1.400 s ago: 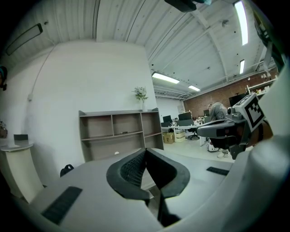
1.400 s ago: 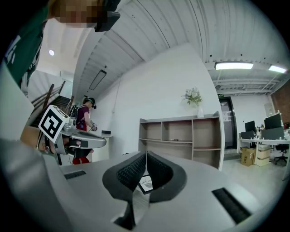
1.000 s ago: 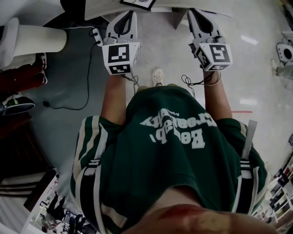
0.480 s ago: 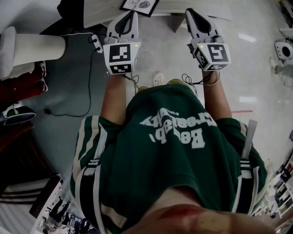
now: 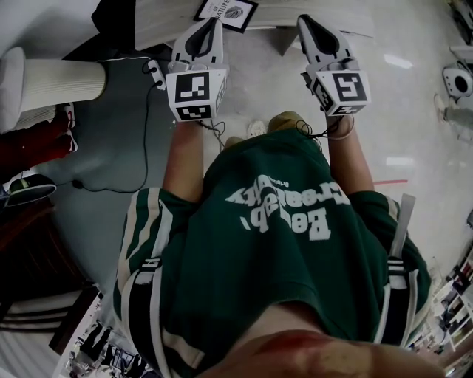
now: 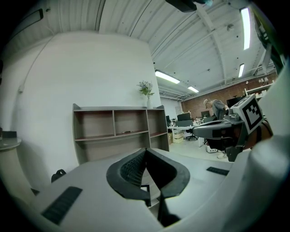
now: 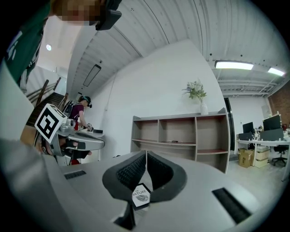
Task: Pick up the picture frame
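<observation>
So basically nothing was done on the actual pickup yet. The picture frame, a black-edged one with a white "NATURE" print in it, was lying on the pale table up ahead, untouched. It sat between the lines of the two tools and a bit beyond their tips, not touching either one.

The left gripper had its jaws pressed together with nothing in them. Same story for the right gripper: jaws together, empty. In the right gripper view the frame peeked out just under the closed jaws, so I'd say that one was lined up better. The left gripper view only caught a dark corner of it.

What was left, as I read it, was pretty much the whole job: open a pair of jaws, move in over the table edge, close on the frame's border, lift.

Counts:
- picture frames: one
- grippers: two, both empty
- marker cubes: two, one per gripper
- wooden shelf unit against the far wall: one
- vase of flowers on top of it: one
</observation>
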`<state>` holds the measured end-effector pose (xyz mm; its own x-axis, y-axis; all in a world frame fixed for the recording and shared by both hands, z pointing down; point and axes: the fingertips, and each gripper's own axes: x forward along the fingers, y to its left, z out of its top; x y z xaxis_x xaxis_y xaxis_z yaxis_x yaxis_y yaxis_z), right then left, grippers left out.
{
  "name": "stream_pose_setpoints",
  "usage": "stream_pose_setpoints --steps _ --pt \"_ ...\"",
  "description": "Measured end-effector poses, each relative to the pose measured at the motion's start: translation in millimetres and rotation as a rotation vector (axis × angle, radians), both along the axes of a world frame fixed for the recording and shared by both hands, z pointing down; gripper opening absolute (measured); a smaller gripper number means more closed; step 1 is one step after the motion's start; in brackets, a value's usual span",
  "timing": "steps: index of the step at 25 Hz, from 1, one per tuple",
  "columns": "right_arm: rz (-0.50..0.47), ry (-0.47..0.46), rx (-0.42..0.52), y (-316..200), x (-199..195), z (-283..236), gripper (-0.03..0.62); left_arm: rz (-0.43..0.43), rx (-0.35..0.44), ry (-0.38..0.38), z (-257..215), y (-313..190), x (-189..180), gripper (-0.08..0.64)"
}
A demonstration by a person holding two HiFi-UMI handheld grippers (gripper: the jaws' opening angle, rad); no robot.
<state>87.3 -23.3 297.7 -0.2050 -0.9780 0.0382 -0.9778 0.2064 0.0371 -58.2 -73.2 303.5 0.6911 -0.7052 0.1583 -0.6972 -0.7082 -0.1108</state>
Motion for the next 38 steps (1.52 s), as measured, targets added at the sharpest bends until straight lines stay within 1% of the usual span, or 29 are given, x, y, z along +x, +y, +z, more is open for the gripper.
stream_pose_setpoints --steps 3,7,10,12,14,17,19,24,31,38 --pt "-0.018 -0.009 0.011 -8.5 0.7 -2.4 0.034 -0.011 -0.001 -0.003 1.1 -6.5 2.2 0.018" --pt "-0.061 0.049 0.031 -27.8 5.0 2.7 0.034 -0.024 -0.013 -0.018 8.9 -20.6 12.3 0.020" --pt "-0.082 0.028 0.034 -48.3 8.5 4.5 0.034 -0.032 -0.020 -0.032 12.9 -37.5 19.5 0.020" --pt "-0.097 0.036 0.025 -63.7 11.0 7.9 0.034 -0.042 -0.024 -0.041 16.9 -52.2 24.7 0.020" --pt "-0.106 0.058 0.002 -78.3 15.8 11.7 0.034 -0.050 -0.024 -0.042 18.1 -66.3 32.2 0.020" --pt "-0.141 0.075 0.032 -97.3 26.3 10.7 0.034 -0.063 -0.022 -0.048 18.0 -82.3 45.8 0.018" --pt "-0.155 0.083 0.033 -109.7 36.2 11.7 0.034 -0.073 -0.022 -0.054 18.5 -93.0 54.8 0.019" --pt "-0.184 0.069 0.020 -143.8 57.9 18.1 0.034 -0.096 -0.031 -0.069 23.2 -120.9 75.5 0.020" --pt "-0.235 0.055 0.002 -179.4 80.3 38.2 0.034 -0.136 -0.060 -0.093 44.5 -153.2 98.9 0.020" --pt "-0.280 0.051 0.022 -206.5 97.7 36.8 0.034 -0.177 -0.053 -0.090 44.2 -175.4 115.8 0.020"
